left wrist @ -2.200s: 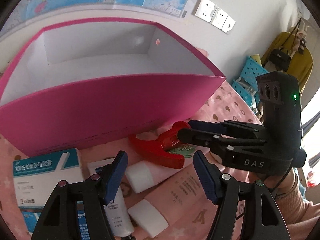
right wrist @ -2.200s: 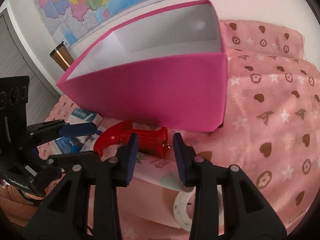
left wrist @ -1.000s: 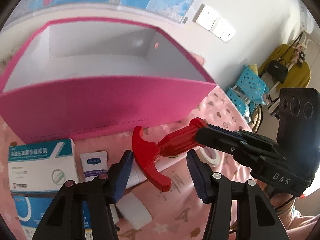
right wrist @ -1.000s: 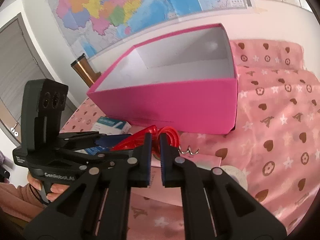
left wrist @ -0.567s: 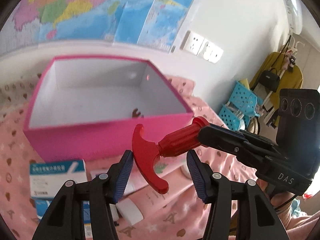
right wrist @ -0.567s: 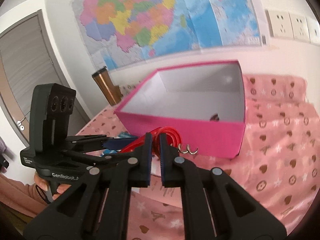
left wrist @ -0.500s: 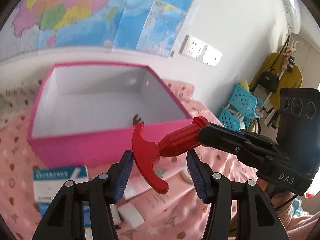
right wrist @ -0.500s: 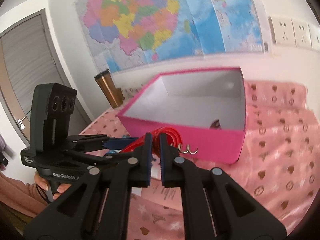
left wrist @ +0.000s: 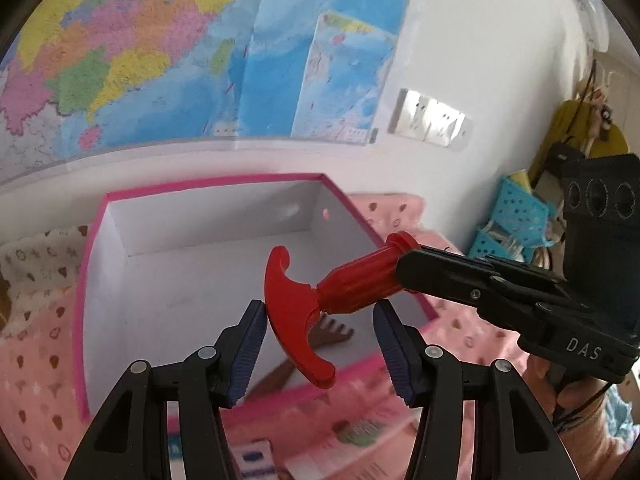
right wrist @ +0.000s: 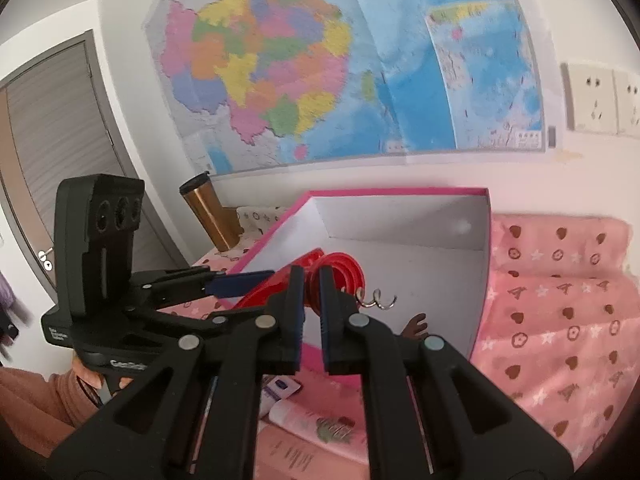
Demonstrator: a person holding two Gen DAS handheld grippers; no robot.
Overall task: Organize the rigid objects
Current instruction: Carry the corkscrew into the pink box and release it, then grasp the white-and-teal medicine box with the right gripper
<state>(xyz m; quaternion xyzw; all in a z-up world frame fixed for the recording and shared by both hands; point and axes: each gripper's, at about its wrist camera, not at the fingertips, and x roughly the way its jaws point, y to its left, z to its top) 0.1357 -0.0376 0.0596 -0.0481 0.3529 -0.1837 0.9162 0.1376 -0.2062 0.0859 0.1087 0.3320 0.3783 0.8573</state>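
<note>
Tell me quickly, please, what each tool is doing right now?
Left tool: open, holding nothing; the red corkscrew's handle sits between its fingers.
Right tool: shut on the corkscrew's barrel, above the pink box.

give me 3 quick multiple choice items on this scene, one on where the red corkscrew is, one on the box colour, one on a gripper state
1. Where is the red corkscrew?
A. held above the box
B. lying on the cloth
C. standing by the mug

2. What colour is the box outside?
A. blue
B. pink
C. green

3. How is the right gripper?
A. wide open, empty
B. out of view
C. shut on the corkscrew

Answers:
1 A, it hangs in the air over the box opening.
2 B, its rim and walls are pink, white inside.
3 C, its pads clamp the red barrel.
</note>
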